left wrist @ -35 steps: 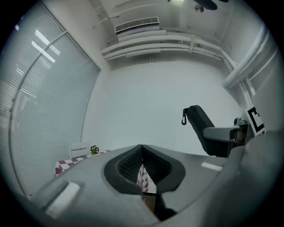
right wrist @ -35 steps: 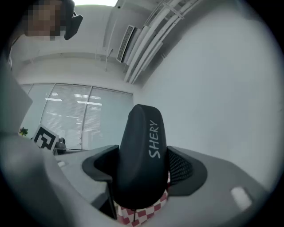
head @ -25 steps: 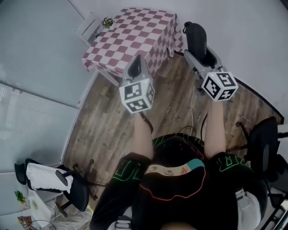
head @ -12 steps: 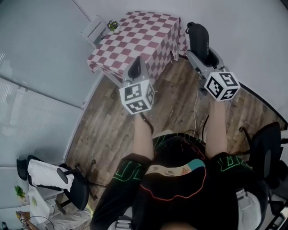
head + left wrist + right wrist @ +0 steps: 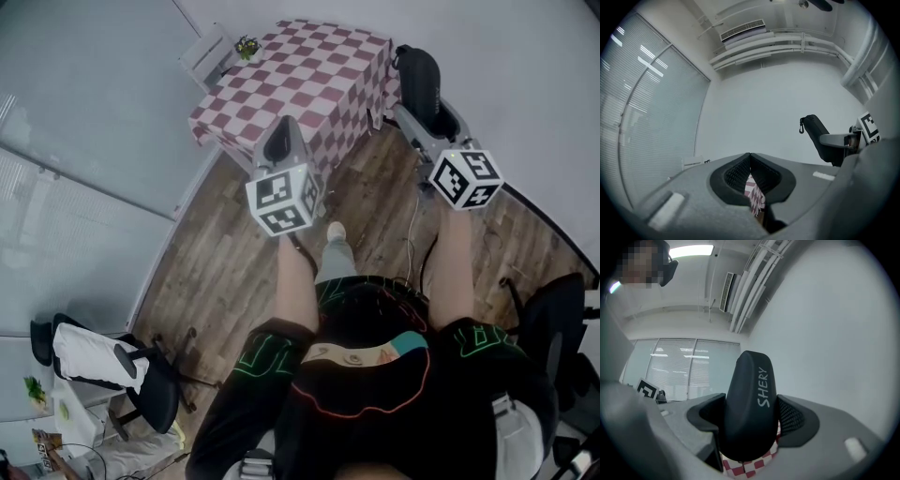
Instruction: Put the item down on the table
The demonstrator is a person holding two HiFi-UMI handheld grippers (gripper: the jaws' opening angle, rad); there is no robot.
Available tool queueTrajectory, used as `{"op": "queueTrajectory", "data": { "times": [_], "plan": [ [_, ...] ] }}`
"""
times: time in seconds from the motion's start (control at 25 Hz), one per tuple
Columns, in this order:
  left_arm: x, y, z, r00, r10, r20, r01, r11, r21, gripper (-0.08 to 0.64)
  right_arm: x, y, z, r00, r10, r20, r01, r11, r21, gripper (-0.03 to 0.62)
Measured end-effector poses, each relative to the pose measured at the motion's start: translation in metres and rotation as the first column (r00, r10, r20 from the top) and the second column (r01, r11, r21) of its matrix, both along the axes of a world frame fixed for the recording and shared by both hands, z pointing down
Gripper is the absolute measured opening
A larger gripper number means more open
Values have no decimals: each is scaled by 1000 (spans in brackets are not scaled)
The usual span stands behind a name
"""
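Wood floor (image 5: 225, 253) spreads below me, with the checkered tabletop (image 5: 309, 84) at the far side. My left tool (image 5: 281, 141) has its jaws pressed together on nothing, near the tabletop's near edge. My right tool (image 5: 424, 112) is clamped on the black case (image 5: 417, 75), held by the tabletop's right edge.

The black case (image 5: 749, 404) hides most of the checkered table (image 5: 750, 466).

An office: blinded glass wall (image 5: 651, 122), swivel chair (image 5: 155, 389) (wood-look floor (image 5: 234, 272))
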State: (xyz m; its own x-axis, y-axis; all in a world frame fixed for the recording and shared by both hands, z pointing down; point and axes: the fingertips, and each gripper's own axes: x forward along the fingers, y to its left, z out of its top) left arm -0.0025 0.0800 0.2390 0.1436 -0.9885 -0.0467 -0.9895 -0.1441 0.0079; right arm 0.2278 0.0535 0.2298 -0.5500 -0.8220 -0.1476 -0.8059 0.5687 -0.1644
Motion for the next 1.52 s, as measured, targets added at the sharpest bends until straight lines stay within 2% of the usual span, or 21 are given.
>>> {"op": "queueTrajectory", "data": {
  "times": [0.28,0.56,1.08,1.36,1.52],
  "plan": [
    [0,-57,14,999,42,-16,-42,999,-13,9,-1,-48,11,999,36,-14,-37,999,-21,341],
    [-15,-116,47,999,32,-44,-36,994,-104,9,3,-103,38,997,72,-20,-74,993,-96,341],
    [-58,-220,93,999,46,-22,-49,976,-213,9,-60,-211,86,999,44,-3,-44,979,-197,341],
    [-77,-272,125,996,84,-21,-87,954,-288,9,-79,-256,114,997,81,3,-77,963,-259,341],
    [-76,-297,146,992,112,-54,-124,937,-326,9,-83,-273,129,994,103,-28,-106,949,-296,341]
  ]
}}
